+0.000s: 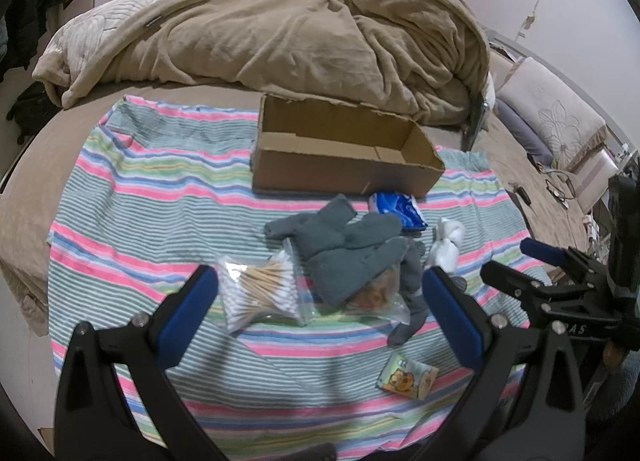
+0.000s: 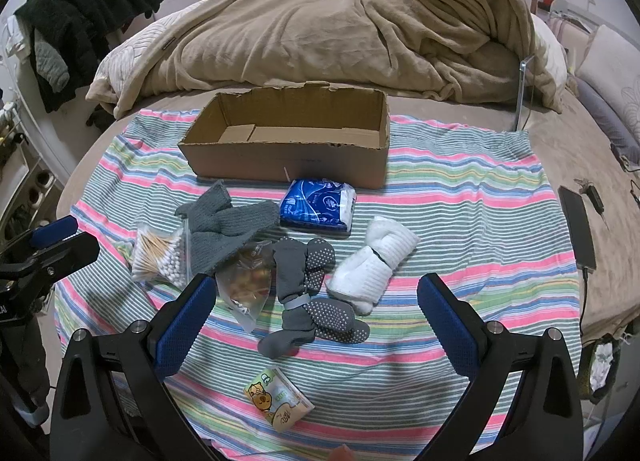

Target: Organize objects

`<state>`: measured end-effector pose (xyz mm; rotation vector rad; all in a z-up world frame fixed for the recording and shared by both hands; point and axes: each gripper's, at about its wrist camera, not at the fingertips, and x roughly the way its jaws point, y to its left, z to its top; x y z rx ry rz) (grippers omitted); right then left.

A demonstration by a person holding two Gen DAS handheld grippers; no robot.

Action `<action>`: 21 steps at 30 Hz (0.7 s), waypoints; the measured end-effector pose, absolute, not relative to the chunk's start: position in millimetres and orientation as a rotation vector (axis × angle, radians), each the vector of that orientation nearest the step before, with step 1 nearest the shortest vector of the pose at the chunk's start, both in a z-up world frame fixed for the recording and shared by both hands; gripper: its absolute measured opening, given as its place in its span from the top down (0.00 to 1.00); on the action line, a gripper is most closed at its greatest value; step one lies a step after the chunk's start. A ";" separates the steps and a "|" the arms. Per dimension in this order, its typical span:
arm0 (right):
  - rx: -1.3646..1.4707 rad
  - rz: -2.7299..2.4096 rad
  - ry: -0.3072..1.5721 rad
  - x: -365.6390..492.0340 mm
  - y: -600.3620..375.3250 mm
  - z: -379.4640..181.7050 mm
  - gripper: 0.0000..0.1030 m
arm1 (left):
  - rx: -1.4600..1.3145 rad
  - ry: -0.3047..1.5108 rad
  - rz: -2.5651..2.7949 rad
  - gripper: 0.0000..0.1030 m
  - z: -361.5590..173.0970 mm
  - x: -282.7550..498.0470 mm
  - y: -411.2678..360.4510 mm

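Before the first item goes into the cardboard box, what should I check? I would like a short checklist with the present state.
1. Cardboard box open on top, nothing inside: ok.
2. Left gripper open, holding nothing: ok.
3. Right gripper open, holding nothing: ok.
4. White socks lie apart from other items: ok.
5. Cotton swab bag free to lift: not ok, grey gloves overlap it.
6. Tissue pack sealed: cannot tell.

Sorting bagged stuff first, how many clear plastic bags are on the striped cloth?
2: the cotton swab bag left of the grey gloves, and a snack bag partly under them.
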<state>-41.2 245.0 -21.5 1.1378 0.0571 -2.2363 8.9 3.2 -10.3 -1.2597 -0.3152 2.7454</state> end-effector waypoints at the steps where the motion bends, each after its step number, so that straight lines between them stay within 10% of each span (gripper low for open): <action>1: 1.138 -2.236 0.056 -41.4 245.0 -21.4 0.01 | -1.260 -0.315 2.746 0.00 -10.3 8.9 3.3; 21: 1.163 -2.222 0.052 -46.5 242.8 -29.4 0.01 | -1.290 -0.319 2.732 0.00 -16.5 3.1 2.3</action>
